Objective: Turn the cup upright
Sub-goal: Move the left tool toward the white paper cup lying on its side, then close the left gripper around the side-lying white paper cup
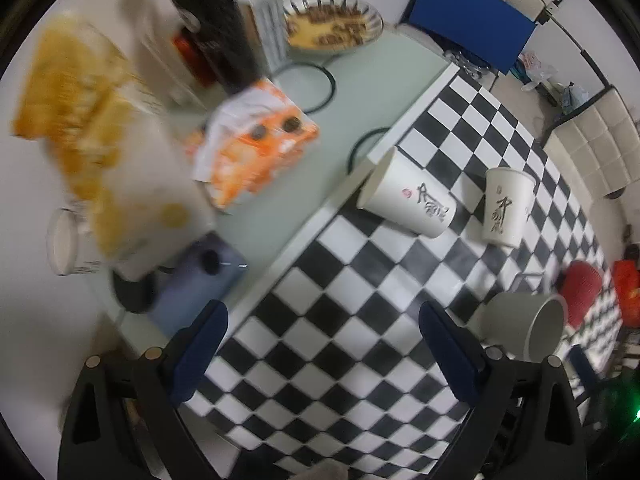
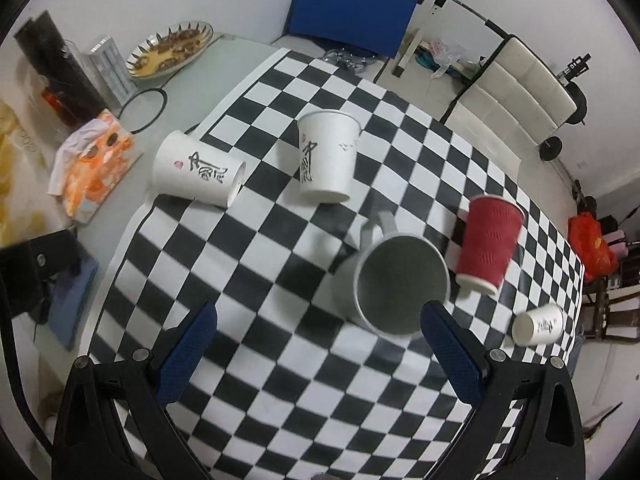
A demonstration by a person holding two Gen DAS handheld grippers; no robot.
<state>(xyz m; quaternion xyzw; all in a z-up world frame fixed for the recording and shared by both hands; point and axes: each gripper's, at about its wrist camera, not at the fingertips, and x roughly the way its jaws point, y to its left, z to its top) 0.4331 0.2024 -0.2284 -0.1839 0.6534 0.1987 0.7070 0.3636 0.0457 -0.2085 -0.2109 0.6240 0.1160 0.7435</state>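
A grey mug (image 2: 394, 280) lies on its side on the checkered cloth (image 2: 280, 380), mouth toward my right gripper (image 2: 320, 344), which is open and empty just in front of it. The mug also shows in the left wrist view (image 1: 528, 326), right of my open, empty left gripper (image 1: 324, 348). A white paper cup with black writing lies on its side (image 2: 196, 174) (image 1: 404, 196). A second white cup stands upright (image 2: 326, 156) (image 1: 506, 206). A red ribbed cup (image 2: 490, 242) stands upright. A small white cup (image 2: 538, 324) lies on its side near the right edge.
An orange tissue pack (image 1: 256, 144) (image 2: 94, 168), a dark bottle (image 1: 212, 20), a patterned dish (image 2: 170, 48), a blue notebook (image 1: 196, 292) and a yellow-white bag (image 1: 100, 148) sit on the bare table left of the cloth. Chairs (image 2: 516, 92) stand behind.
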